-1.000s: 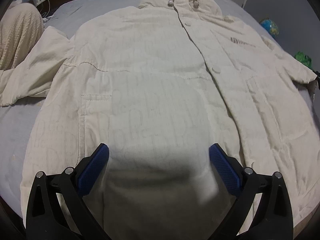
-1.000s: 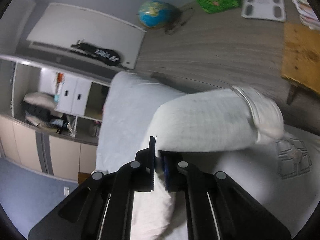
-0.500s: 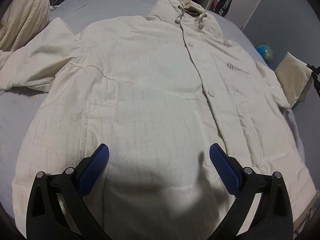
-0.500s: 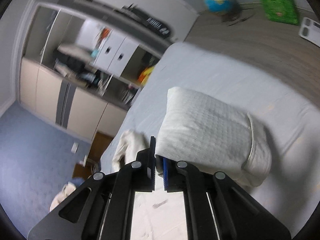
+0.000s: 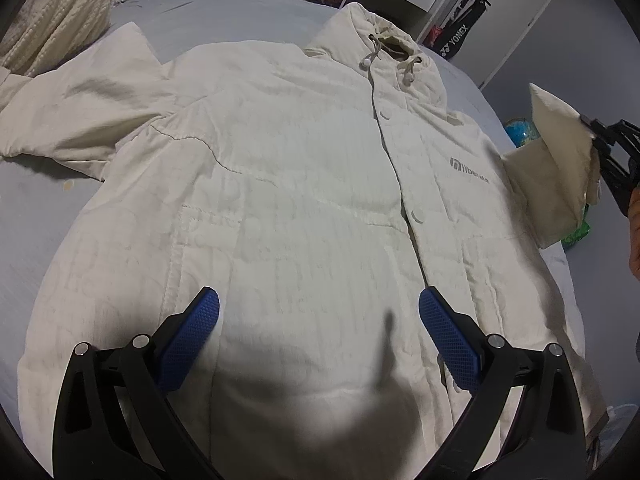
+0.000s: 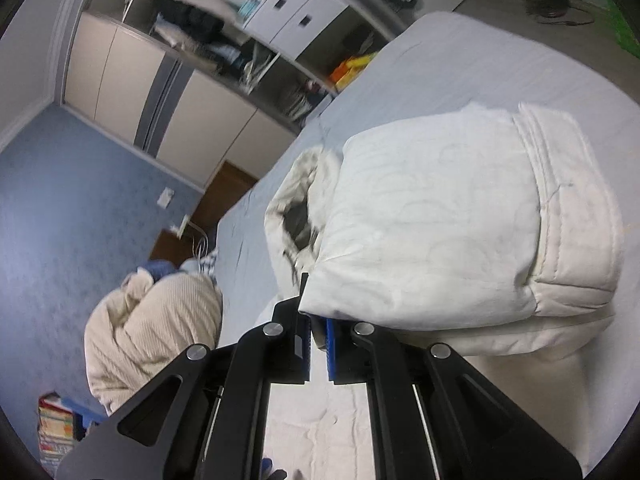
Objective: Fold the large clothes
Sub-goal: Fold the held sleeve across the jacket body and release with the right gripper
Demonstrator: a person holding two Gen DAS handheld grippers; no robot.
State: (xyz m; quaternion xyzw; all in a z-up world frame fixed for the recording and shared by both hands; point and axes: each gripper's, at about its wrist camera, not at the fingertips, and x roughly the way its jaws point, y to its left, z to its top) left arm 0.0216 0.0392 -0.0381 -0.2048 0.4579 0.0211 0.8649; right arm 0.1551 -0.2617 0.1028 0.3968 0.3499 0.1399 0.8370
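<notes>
Lifted since a second ago, the sleeve [image 6: 440, 216] hangs pinched in the right claw [image 6: 319, 344]. Left claw [image 5: 319, 334] wide above the jacket [image 5: 280, 200] on the bed [image 5: 224, 12]. Sleeve-fold step; next, carry it across the chest.

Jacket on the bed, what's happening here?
A person with handheld tongs is folding a cream hooded jacket laid front-up on a grey bed. The right tongs are shut on the jacket's sleeve, holding it lifted off the bed at the jacket's side. The left tongs hover open above the hem, holding nothing. The other sleeve lies spread out flat.
</notes>
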